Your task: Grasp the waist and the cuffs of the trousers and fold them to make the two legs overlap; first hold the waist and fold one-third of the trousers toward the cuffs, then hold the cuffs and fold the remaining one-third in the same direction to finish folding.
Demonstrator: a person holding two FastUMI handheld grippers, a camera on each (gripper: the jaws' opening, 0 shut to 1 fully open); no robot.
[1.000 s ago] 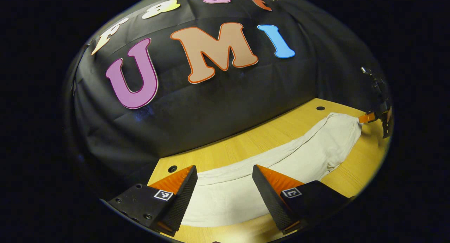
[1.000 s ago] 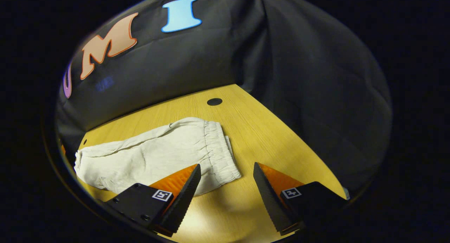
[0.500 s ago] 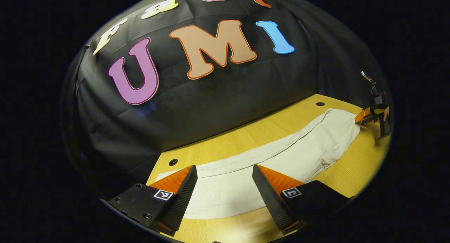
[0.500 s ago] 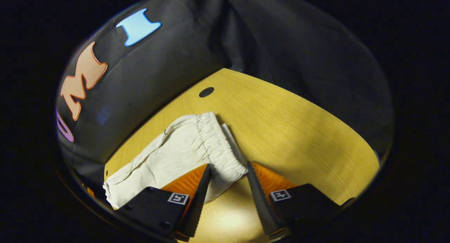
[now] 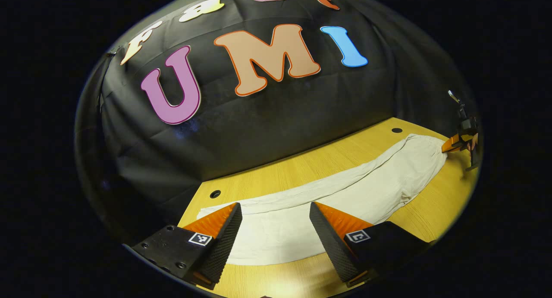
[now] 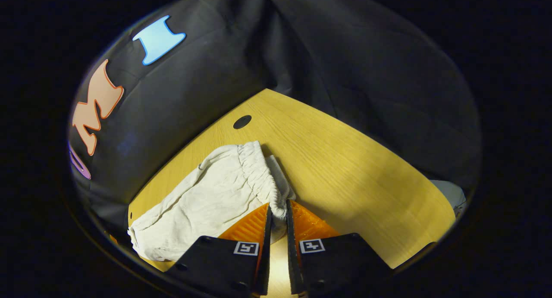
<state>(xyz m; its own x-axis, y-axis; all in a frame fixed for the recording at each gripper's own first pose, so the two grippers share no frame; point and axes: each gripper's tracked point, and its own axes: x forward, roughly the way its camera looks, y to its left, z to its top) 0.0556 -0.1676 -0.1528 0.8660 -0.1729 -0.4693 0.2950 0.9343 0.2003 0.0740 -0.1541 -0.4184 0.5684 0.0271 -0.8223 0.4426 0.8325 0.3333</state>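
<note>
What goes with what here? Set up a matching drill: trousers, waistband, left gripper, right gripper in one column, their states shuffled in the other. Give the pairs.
Column one:
1. trousers
2. waistband
3. left gripper
4. right gripper

Column two:
A. fingers wide apart over the cuff end
B. gathered and elastic, pinched at its near corner
C. pale, stretched lengthwise across the wooden table
D. fingers closed on the cloth

Pairs: 1-C, 2-B, 3-A, 4-D
</note>
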